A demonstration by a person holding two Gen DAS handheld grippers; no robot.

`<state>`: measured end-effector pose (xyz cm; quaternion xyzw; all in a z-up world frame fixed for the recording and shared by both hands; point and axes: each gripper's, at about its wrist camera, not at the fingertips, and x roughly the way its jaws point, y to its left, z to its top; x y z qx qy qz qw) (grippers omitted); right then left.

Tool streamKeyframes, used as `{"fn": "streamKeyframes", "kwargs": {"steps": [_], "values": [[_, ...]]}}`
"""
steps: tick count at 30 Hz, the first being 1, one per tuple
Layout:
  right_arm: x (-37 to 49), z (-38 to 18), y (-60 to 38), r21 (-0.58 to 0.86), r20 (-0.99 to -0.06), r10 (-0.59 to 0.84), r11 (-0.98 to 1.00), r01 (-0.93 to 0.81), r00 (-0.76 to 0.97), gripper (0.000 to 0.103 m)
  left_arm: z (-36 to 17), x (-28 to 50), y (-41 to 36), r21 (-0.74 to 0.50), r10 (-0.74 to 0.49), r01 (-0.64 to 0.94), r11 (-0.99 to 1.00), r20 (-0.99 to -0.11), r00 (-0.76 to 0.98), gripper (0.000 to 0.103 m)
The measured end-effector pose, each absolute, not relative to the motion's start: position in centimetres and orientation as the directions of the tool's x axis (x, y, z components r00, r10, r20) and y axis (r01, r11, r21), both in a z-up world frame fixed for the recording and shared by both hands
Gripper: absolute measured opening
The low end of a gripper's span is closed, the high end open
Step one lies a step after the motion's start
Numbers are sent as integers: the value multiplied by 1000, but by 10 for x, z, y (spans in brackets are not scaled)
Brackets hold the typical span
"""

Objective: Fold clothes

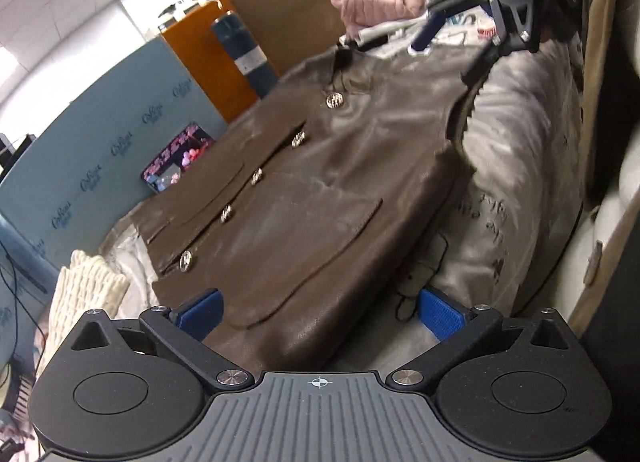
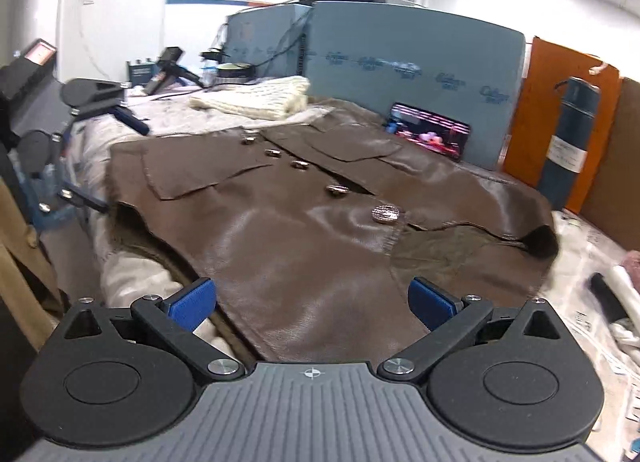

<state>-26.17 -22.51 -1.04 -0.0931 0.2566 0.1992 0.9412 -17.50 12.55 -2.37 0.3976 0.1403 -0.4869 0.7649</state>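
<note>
A brown leather jacket (image 1: 320,189) with silver buttons lies flat, front up, on a cloth-covered table (image 1: 520,165). It also shows in the right wrist view (image 2: 288,229). My left gripper (image 1: 320,314) is open and empty, its blue pads on either side of the jacket's bottom hem. My right gripper (image 2: 312,306) is open and empty over the jacket's shoulder, beside the collar. The right gripper also shows in the left wrist view (image 1: 452,53) at the far collar end. The left gripper shows in the right wrist view (image 2: 108,157) at the far hem.
A cream knit sweater (image 2: 260,99) lies beyond the hem. A pink garment (image 1: 380,7) lies beyond the collar. A phone (image 2: 430,135) with a lit screen leans on blue partition panels (image 2: 400,69). A dark flask (image 2: 568,149) stands by an orange board.
</note>
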Motion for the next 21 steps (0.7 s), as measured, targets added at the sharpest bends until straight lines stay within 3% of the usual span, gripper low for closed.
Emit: {"fn": "streamKeyframes", "kwargs": {"steps": [8, 13, 21], "values": [[-251, -17, -198, -78, -564, 418, 831, -550, 712, 103, -17, -164, 121, 498, -674, 810, 310, -486, 556, 103], [-253, -19, -197, -131, -601, 346, 847, -516, 720, 103, -2, -151, 122, 466, -713, 825, 319, -455, 533, 103], [-270, -16, -230, -216, -617, 123, 923, -317, 777, 103, -4, -130, 121, 365, -703, 857, 363, -497, 509, 103]]}}
